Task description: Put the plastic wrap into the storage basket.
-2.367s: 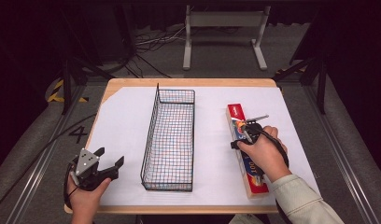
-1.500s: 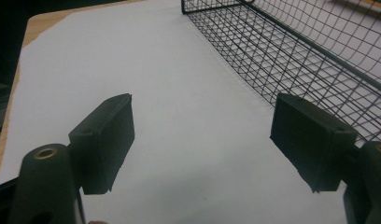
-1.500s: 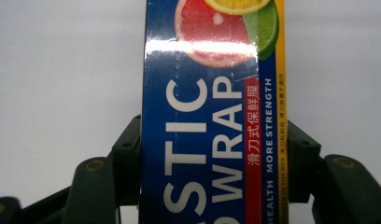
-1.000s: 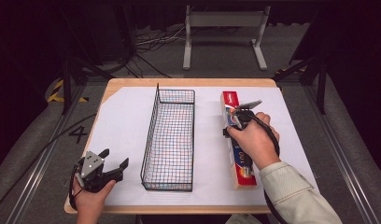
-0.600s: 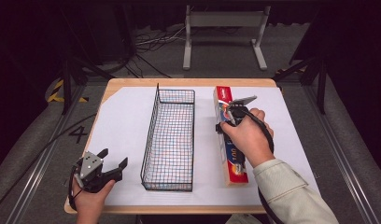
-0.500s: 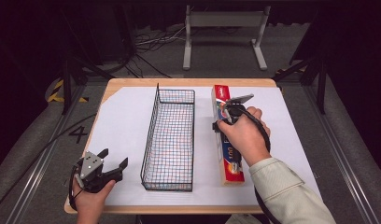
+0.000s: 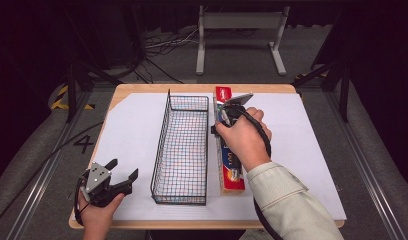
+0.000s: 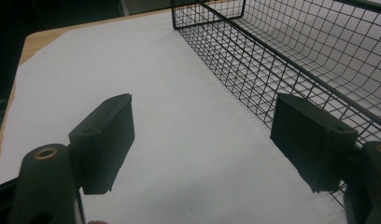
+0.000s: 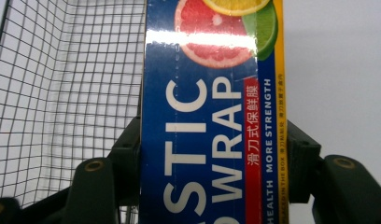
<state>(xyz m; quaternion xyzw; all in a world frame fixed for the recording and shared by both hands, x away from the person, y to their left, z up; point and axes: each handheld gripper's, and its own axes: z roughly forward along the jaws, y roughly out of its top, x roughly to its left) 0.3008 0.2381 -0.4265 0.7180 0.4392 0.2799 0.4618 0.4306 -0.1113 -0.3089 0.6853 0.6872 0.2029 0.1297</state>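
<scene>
Sitting clamped in right claw: plastic wrap box.

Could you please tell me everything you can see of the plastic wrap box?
The plastic wrap box is a long, narrow carton, apparently cardboard, printed blue with a yellow edge, red ends, white lettering and citrus slices. It lies lengthwise just right of the wire basket, close along its wall. The right gripper clamps it across its width, one jaw on each long side.

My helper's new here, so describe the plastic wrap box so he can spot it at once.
On the white-covered table, look just right of the black wire basket. The plastic wrap box lies alongside it, clamped in the right claw: long, blue with red ends, citrus pictured.
</scene>
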